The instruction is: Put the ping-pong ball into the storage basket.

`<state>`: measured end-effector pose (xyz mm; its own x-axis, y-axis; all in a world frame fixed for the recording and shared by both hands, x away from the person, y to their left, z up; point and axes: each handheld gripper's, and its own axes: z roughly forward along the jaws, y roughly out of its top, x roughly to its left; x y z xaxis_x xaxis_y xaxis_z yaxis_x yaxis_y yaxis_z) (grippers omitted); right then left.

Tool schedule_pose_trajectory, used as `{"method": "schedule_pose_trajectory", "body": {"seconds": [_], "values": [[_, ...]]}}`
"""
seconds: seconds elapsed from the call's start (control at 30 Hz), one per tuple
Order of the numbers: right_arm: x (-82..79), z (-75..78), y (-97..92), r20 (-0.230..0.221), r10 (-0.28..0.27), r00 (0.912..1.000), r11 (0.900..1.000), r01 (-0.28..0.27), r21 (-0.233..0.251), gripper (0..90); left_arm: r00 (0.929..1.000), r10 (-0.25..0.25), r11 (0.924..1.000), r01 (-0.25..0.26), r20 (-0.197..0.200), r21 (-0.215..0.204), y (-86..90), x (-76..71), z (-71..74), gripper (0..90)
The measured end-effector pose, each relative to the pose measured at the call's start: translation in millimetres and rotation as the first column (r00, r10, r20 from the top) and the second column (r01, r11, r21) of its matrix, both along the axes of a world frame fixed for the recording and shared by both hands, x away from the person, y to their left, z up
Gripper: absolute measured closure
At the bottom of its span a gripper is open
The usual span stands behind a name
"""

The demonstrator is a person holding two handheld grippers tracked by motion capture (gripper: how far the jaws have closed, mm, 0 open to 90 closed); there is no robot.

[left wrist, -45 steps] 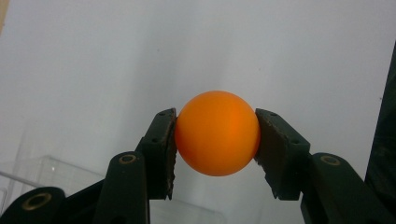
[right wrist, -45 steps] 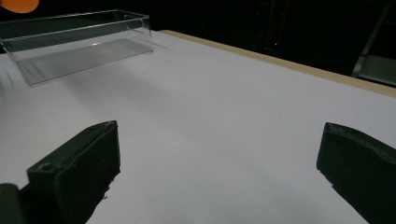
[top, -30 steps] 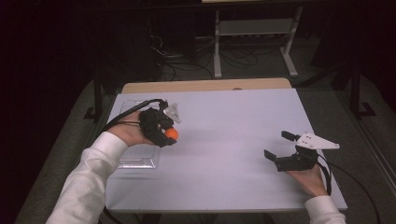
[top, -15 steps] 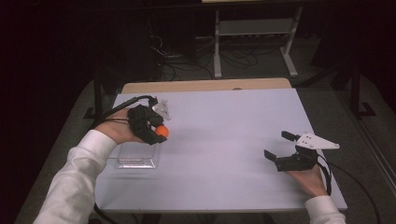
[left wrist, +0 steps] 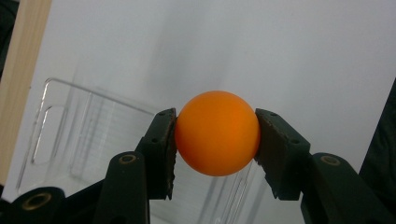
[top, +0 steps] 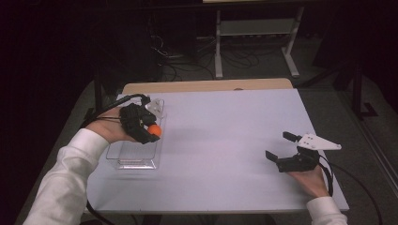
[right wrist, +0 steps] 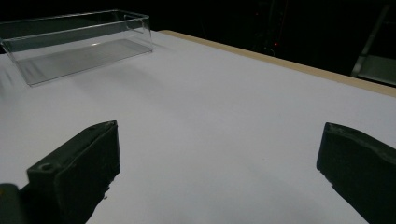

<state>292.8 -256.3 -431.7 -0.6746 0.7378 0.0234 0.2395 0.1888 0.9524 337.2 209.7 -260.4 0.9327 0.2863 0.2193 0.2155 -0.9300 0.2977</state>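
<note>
Left tool has shifted back and to the left since the earlier frames, carrying the orange ball from over open surface to over the clear plastic bin; right tool has stayed where it was.

Ball is pinched between both pads of the left tool, one pad on each side, seen clean in the left gripper view. It's held in the air above the bin's far right part, near the right wall, not yet inside. Bin lies below and behind the ball in that view and looks bare.

Right tool is spread wide, holding nothing, resting low over the white surface near its right front edge, well apart from the bin.

Step in hand, as I judge it: transport done or nearly, drop-off into the bin is next.

Next move calls for: centre the ball a bit more over the bin's floor, away from the right wall, lower it below the rim, then part the pads. A light ball will likely bounce or roll, so release low. Right tool has no job here; keep it parked.
</note>
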Motion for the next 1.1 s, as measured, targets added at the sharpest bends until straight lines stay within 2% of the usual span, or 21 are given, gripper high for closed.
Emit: {"method": "schedule_pose_trajectory", "body": {"seconds": [0.37,0.7,1.1], "values": [[-0.2,-0.4,0.4,-0.003,0.0,1.0,1.0,0.0,-0.004,0.0,0.9997,0.023,0.9992,-0.023,0.002,0.033,15.4,-1.7,5.8,51.2],[0.0,-0.9,0.8,-0.003,0.003,1.0,1.0,-0.003,-0.003,0.0,0.9987,0.05,0.9976,-0.05,0.007,0.047,27.9,-0.4,9.4,51.2],[0.0,-1.2,1.0,-0.007,0.003,1.0,1.0,-0.003,-0.005,0.0,0.9989,0.046,0.9972,-0.046,0.006,0.059,32.0,1.2,7.6,51.3]]}}
